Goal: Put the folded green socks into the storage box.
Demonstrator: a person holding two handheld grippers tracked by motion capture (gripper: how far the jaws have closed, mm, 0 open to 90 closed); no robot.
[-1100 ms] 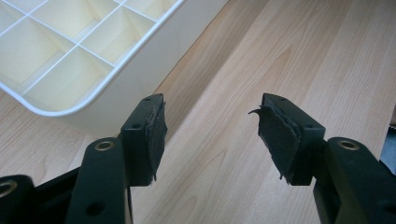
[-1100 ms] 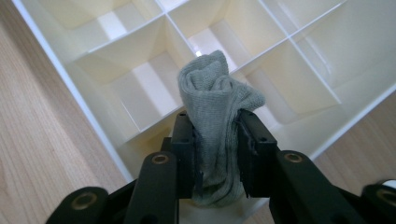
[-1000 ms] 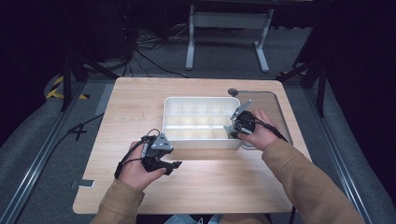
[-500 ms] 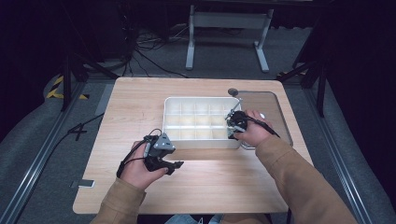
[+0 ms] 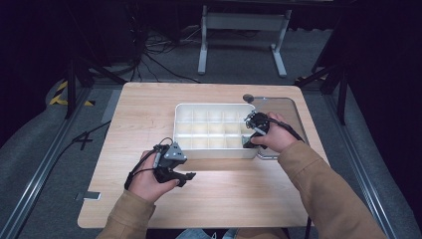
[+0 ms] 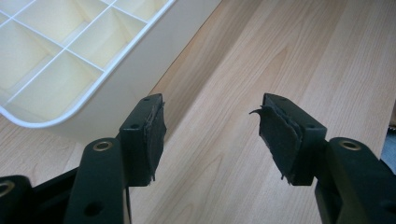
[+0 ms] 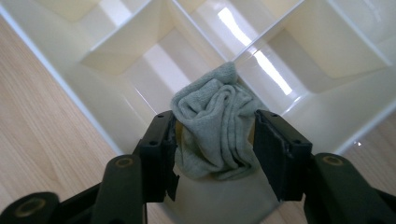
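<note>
Right gripper (image 7: 212, 140) jaws have just been opening, and a bunched grey-green sock (image 7: 217, 128) is seen between them, loosened, in the near right corner compartment of the white divided tray (image 5: 185, 110). Placement is judged nearly done; withdrawal is left. Its long axis runs roughly along the jaws, pointing away. Left gripper (image 6: 212, 135) is held wide and empty over the table (image 5: 149, 99)

A crumpled grey-green sock (image 7: 215, 128) lies bunched in the white divided tray's (image 7: 116, 140) corner compartment.
</note>
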